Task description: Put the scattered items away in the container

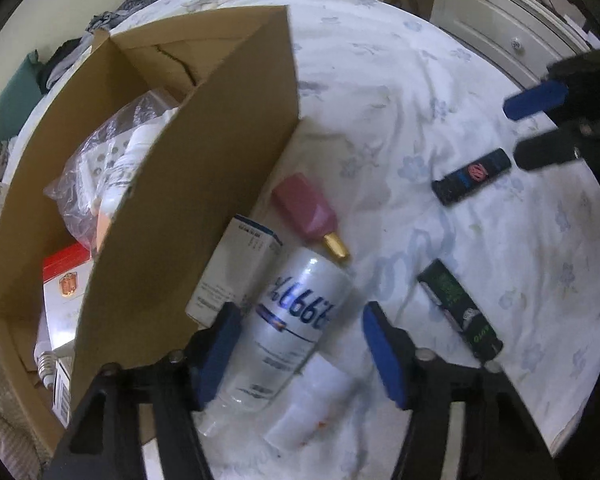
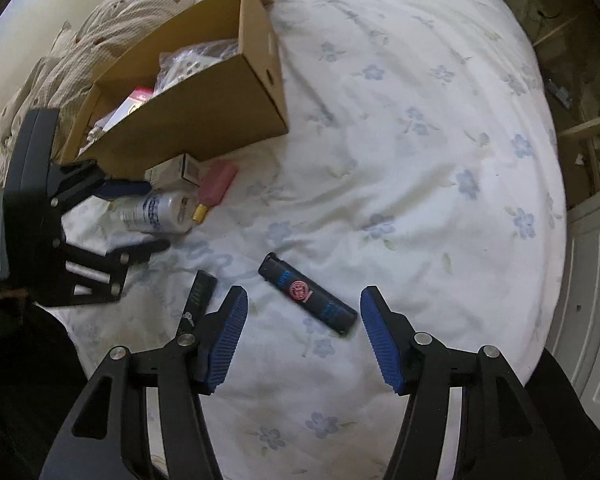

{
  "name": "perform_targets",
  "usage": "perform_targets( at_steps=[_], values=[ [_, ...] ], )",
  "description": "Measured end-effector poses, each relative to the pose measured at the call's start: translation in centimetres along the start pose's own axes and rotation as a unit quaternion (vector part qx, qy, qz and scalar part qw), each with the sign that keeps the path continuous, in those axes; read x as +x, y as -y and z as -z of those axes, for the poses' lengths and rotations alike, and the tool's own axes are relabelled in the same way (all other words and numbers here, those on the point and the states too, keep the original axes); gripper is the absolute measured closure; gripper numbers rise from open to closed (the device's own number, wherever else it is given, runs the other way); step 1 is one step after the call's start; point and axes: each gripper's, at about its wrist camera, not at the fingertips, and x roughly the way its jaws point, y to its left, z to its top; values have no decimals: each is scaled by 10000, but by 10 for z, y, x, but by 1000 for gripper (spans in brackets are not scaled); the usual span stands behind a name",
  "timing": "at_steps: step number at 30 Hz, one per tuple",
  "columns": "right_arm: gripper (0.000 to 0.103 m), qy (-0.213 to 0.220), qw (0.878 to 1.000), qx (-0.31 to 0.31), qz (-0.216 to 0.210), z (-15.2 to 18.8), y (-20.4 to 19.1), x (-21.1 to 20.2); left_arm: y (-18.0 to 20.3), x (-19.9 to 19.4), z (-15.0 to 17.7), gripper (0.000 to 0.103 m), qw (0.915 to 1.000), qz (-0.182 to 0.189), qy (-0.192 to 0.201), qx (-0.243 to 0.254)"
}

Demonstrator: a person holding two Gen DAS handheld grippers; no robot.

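A brown cardboard box [image 1: 204, 168] stands on the bed, also in the right wrist view [image 2: 204, 116], holding a plastic bag [image 1: 100, 160] and a red and white carton [image 1: 66, 284]. My left gripper [image 1: 300, 344] is open around a white bottle with blue print [image 1: 292, 320], lying beside the box. A white carton [image 1: 236, 268] and a pink bottle with a gold cap [image 1: 308, 212] lie next to it. My right gripper [image 2: 304, 336] is open just short of a black tube with a red logo [image 2: 308, 294]. A black and green tube [image 1: 460, 308] lies between the grippers.
The bed has a white sheet with blue flowers [image 2: 400, 140]. A beige blanket [image 2: 100, 40] is bunched behind the box. A white cabinet [image 1: 500, 20] stands beside the bed. The left gripper shows in the right wrist view [image 2: 140, 216].
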Motion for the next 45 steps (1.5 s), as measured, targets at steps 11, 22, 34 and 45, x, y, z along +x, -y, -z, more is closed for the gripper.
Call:
perform_targets(
  at_steps=[11,22,34,45],
  values=[
    [41,-566,9886,-1017,960,5,-26,54,16,-1,6,56,9995,3,17,300],
    [83,-423,9917,-943,762,11,-19,38,2,-23,8,64,9995,230,127,-163],
    [82,-308,9907,-1036,826,10,-21,32,15,-3,0,64,9995,-119,-291,11],
    [82,872,9952,41,-432,-7,5,-59,-32,-131,-9,64,9674,151,2250,-1155]
  ],
)
